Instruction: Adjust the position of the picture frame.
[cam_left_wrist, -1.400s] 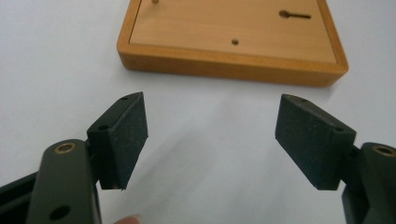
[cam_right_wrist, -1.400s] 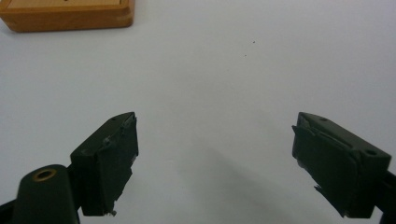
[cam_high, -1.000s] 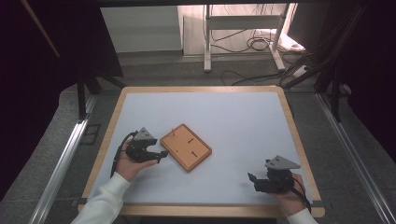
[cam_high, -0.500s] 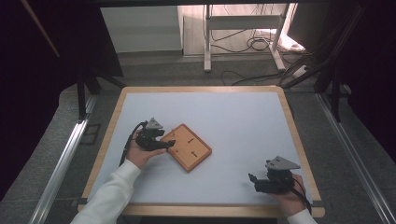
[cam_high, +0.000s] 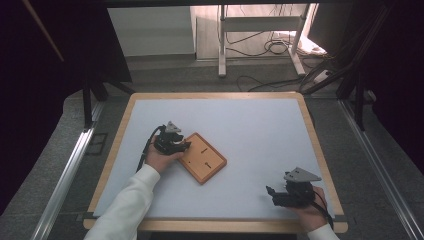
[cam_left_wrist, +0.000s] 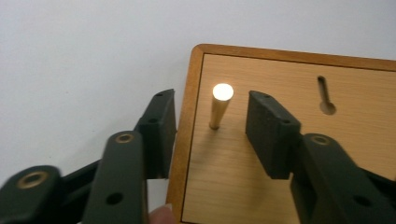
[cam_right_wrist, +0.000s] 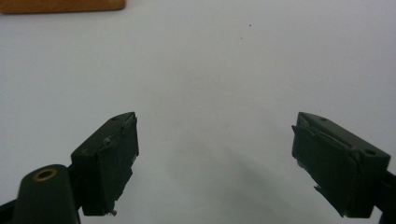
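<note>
From above, the left gripper (cam_high: 186, 145) sat at the near-left corner of the wooden board (cam_high: 207, 162), which lay on the white table (cam_high: 250, 125), while the right gripper (cam_high: 272, 194) rested well apart near the front edge. In the left gripper view, the jaws had just been closing around an upright peg (cam_left_wrist: 219, 105) in the board (cam_left_wrist: 289, 154) (gaps remained on both sides). The right gripper view showed jaws spread wide over bare table (cam_right_wrist: 210, 70).
</note>
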